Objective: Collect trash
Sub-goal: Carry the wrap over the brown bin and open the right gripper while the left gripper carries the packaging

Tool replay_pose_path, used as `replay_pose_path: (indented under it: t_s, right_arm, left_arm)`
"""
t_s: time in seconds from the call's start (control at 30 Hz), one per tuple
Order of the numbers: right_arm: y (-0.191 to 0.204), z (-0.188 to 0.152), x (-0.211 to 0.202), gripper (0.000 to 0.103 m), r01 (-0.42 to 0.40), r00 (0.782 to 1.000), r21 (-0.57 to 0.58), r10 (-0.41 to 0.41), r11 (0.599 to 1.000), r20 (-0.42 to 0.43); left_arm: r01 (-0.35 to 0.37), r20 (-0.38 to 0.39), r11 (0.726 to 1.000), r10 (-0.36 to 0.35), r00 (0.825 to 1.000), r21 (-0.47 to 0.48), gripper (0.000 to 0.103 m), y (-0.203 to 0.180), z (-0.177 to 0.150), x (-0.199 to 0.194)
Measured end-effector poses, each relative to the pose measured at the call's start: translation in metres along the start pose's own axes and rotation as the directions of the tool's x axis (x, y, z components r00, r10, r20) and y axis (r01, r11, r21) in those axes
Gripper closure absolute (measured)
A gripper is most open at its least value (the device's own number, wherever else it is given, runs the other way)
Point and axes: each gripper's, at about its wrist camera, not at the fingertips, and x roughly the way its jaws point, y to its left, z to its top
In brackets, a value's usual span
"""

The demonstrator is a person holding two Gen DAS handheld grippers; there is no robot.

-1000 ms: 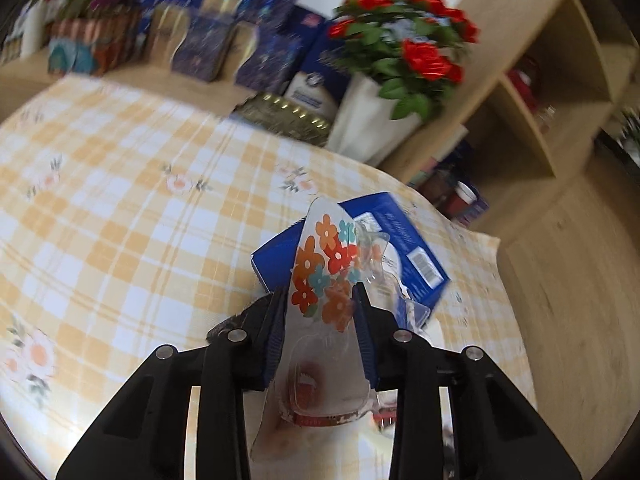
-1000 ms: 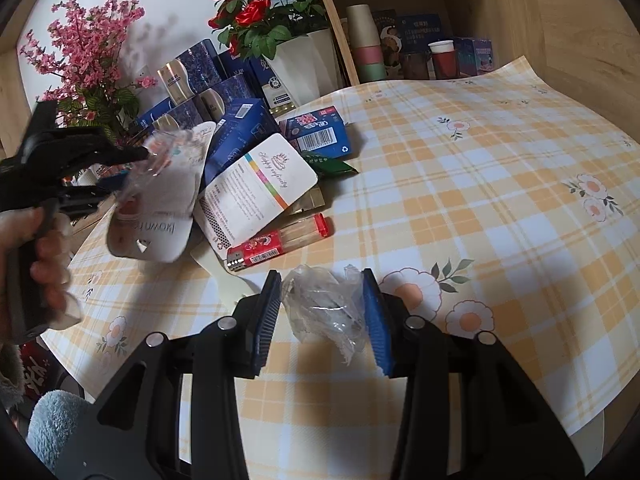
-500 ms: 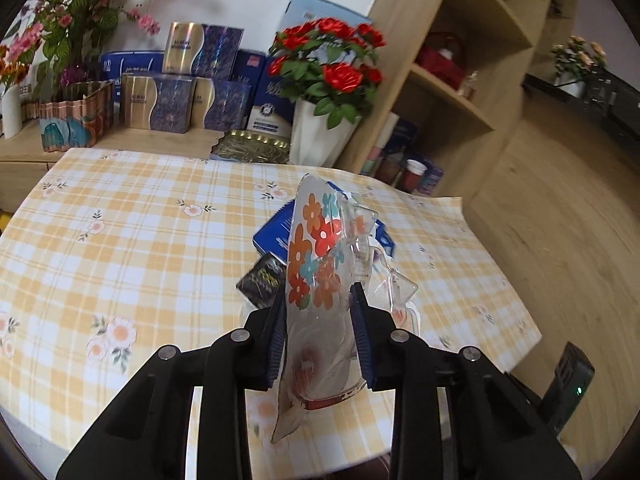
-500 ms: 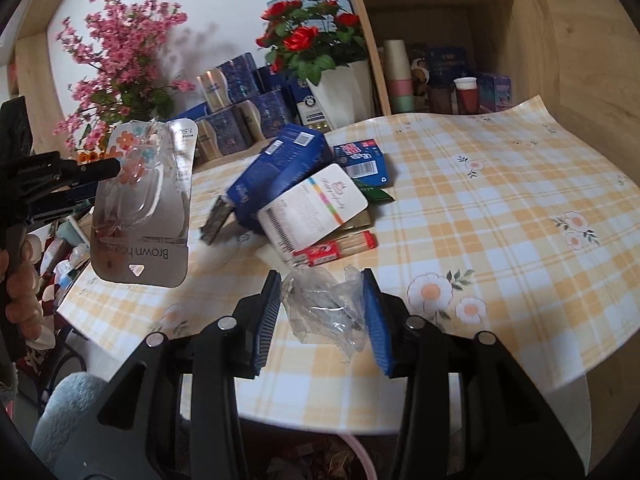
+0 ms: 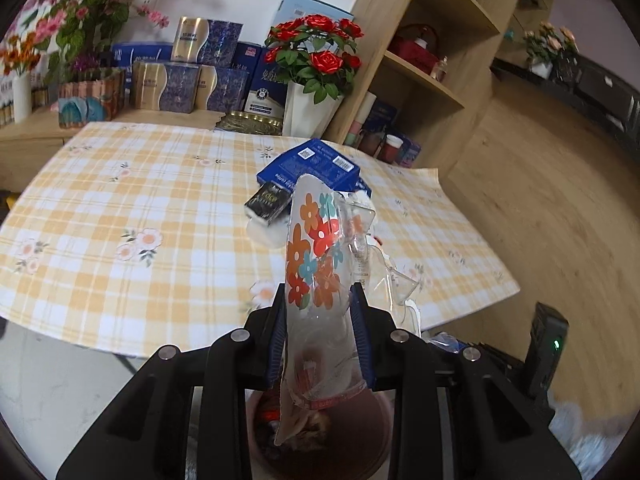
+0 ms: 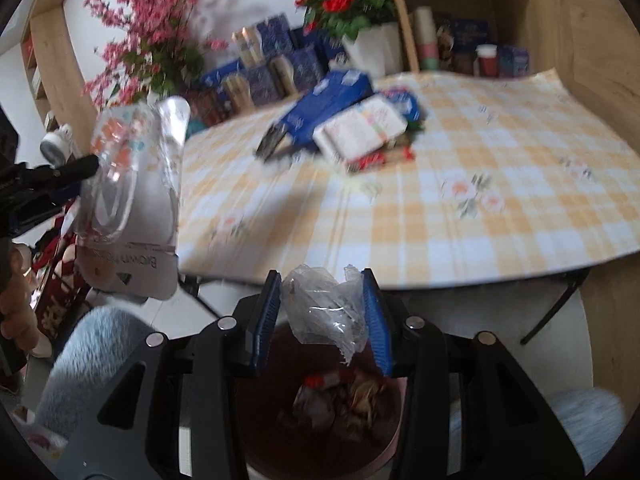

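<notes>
The left gripper [image 5: 320, 328] clamps flowered packaging [image 5: 316, 256]; the right gripper [image 6: 325, 320] clamps crumpled clear plastic [image 6: 326, 308], both off the table's near edge.

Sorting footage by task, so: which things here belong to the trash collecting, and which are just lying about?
Part of the job:
- floral blister pack, in the left gripper
- crumpled clear plastic, in the right gripper
- trash bin below both

Lying about:
- red roses
- gift boxes
- shelf

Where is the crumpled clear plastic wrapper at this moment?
In the right wrist view, the crumpled clear plastic wrapper is clamped in the right gripper, off the table edge and directly above the open trash bin.
</notes>
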Motion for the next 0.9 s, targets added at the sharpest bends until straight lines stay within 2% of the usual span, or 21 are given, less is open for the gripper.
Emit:
replay_pose_path:
  t_s: [0.17, 0.27, 0.3, 0.4, 0.47, 0.63, 0.8, 0.9]
  right_arm:
    - [0.0, -0.015, 0.023, 0.06, -0.01, 0.994, 0.01, 0.011, 1.0, -0.11]
    - [-0.002, -0.014, 0.025, 0.04, -0.063, 0.992, 0.067, 0.07, 0.996, -0.106]
    - [-0.002, -0.012, 0.022, 0.035, -0.071, 0.993, 0.072, 0.077, 0.995, -0.085]
    - [0.002, -0.003, 0.015, 0.032, -0.051, 0.998, 0.043, 0.053, 0.998, -0.044]
    - [0.0, 0.003, 0.008, 0.026, -0.035, 0.999, 0.037, 0.035, 0.999, -0.01]
    - [-0.016, 0.019, -0.019, 0.007, 0.042, 0.995, 0.005, -0.043, 0.999, 0.091]
    - [-0.037, 0.027, -0.045, 0.006, 0.181, 0.967, -0.058, -0.167, 0.982, 0.191]
    - [-0.054, 0.023, -0.055, 0.006, 0.229, 0.95, -0.026, -0.218, 0.973, 0.221]
  left_arm:
    - [0.004, -0.005, 0.999, -0.004, 1.0, 0.032, 0.073, -0.002, -0.019, -0.011]
    - [0.017, -0.015, 0.999, -0.017, 1.0, 0.027, 0.073, 0.0, -0.025, -0.011]
    - [0.021, -0.019, 0.999, -0.02, 1.0, 0.026, 0.073, 0.0, -0.026, -0.01]
    - [0.027, -0.034, 0.999, -0.026, 0.999, 0.03, 0.073, 0.002, -0.028, -0.007]
    - [0.036, -0.043, 0.999, -0.034, 0.998, 0.038, 0.073, 0.001, -0.029, -0.005]
    - [0.04, -0.07, 0.995, -0.034, 0.997, 0.091, 0.072, -0.006, -0.04, 0.001]
    - [0.066, -0.107, 0.98, -0.046, 0.993, 0.187, 0.072, -0.023, -0.057, 0.01]
    - [0.091, -0.125, 0.967, -0.062, 0.99, 0.239, 0.072, -0.034, -0.069, 0.016]
